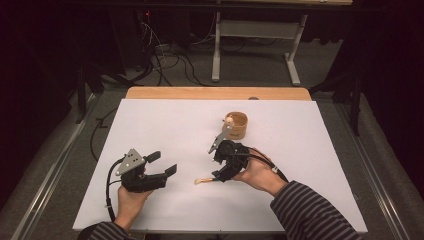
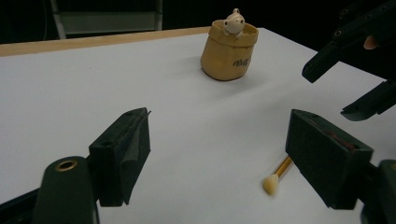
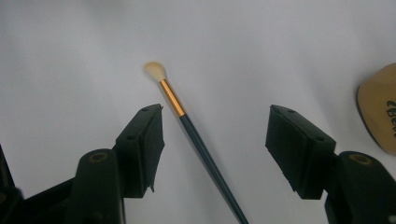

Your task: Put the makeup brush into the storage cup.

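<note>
Jaws on both grippers stand apart and hold nothing. From the high view, the right gripper hangs over the brush, which lies flat on the white table in front of the pot and well apart from it, while the left gripper waits to the pot's near left, idle. From the left gripper view, the brush's pale tip pokes out beside one black jaw, the pot stands upright beyond it with a small figure at its rim, and the right gripper hovers at the pot's near right. From the right gripper view, the brush lies between the spread jaws, untouched, and the pot's edge shows at the far right. As I judge it, the work is barely begun: the pick-up is lined up but not closed, and carrying the brush to the pot remains.
</note>
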`<state>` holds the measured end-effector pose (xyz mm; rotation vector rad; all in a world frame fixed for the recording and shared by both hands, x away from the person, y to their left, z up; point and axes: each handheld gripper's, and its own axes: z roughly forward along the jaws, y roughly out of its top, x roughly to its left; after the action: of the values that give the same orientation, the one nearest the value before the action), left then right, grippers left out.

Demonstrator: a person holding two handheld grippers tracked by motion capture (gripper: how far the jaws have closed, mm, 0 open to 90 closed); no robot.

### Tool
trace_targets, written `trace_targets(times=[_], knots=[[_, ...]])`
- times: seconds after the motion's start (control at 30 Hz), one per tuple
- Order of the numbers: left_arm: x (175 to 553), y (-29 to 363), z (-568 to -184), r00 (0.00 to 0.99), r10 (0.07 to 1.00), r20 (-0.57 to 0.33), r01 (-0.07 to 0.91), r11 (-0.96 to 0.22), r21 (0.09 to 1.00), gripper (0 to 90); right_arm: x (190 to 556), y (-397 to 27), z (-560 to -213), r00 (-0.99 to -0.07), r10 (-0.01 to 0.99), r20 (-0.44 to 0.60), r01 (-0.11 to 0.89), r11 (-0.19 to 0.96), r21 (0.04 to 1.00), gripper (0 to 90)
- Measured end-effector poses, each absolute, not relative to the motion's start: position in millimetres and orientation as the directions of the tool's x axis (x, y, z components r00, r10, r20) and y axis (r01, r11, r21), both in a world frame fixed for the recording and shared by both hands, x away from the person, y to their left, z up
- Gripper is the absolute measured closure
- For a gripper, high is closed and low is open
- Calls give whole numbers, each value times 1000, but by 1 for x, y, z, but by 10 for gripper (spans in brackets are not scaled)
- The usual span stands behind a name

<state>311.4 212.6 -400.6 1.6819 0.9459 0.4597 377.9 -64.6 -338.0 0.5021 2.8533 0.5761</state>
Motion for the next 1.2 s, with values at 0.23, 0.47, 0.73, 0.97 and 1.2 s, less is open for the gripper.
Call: trace_targets(times=[0.23, 0.47, 0.73, 0.97, 1.2], knots=[[311, 213, -401, 607, 779, -160, 354, -85, 931, 228, 380, -63, -343, -926, 362, -105, 302, 879, 368, 418], [311, 213, -400, 606, 779, -160, 353, -83, 932, 228, 382, -60, -347, -929, 357, -94, 307, 889, 341, 442], [311, 214, -400, 605, 779, -162, 354, -81, 932, 227, 383, -57, -352, -931, 356, -83, 317, 899, 302, 463], [310, 214, -400, 606, 780, -160, 352, -82, 932, 228, 387, -54, -361, -937, 342, -70, 314, 914, 258, 487], [310, 214, -400, 606, 779, -160, 351, -81, 933, 227, 389, -50, -370, -944, 324, -65, 304, 927, 218, 518]])
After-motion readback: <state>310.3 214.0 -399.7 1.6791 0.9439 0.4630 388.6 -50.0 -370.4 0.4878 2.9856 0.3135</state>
